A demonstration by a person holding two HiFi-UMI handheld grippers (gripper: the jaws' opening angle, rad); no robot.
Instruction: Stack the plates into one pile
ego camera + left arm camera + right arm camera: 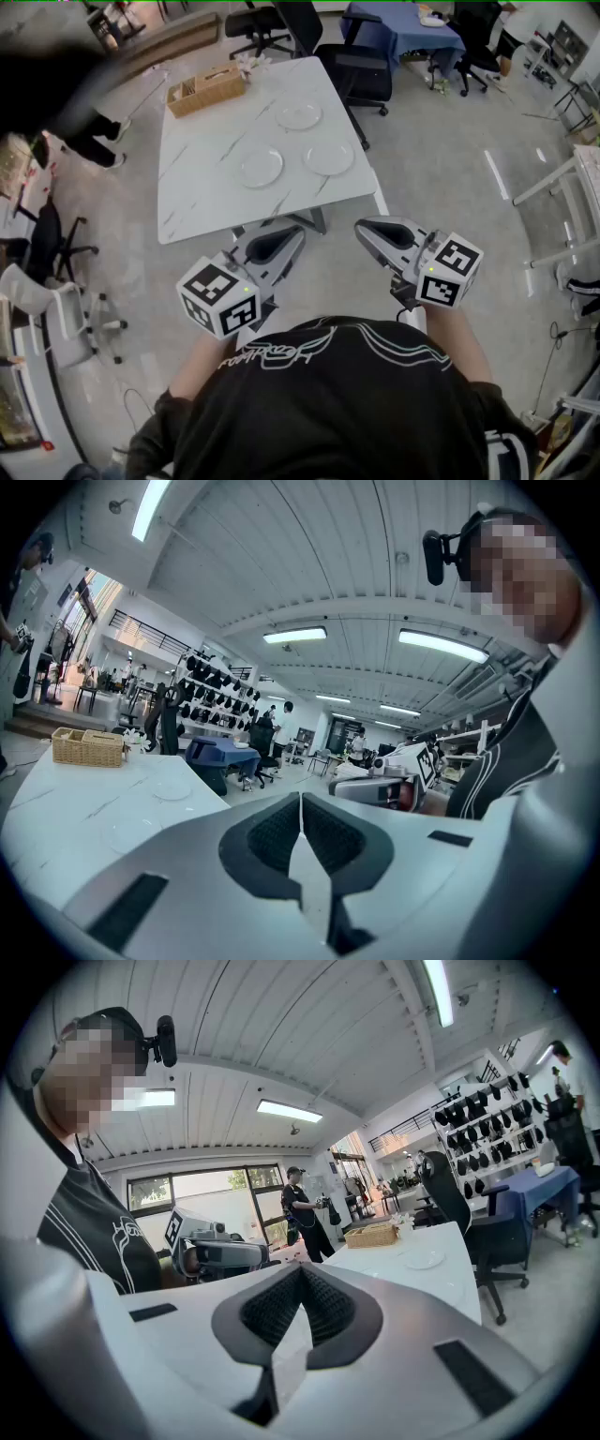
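Three clear glass plates lie singly on the white marble table, none on top of another, so the stacking has not begun. One plate sits toward the far edge, a second near the middle of the table, and a third close to the right edge. They are near one another but apart. A wicker basket stands at the far left corner, out of the way of the plates.

Both grippers hang close to the person's body, short of the table's near edge and well apart from every plate. The left gripper has its fingers pressed together with nothing between them. The right gripper is likewise closed and empty, its ribbed fingers meeting along one seam. Each points nearly level and forward, which reads as a rest pose before reaching. The fingers would have to open before either could take a plate's thin rim.
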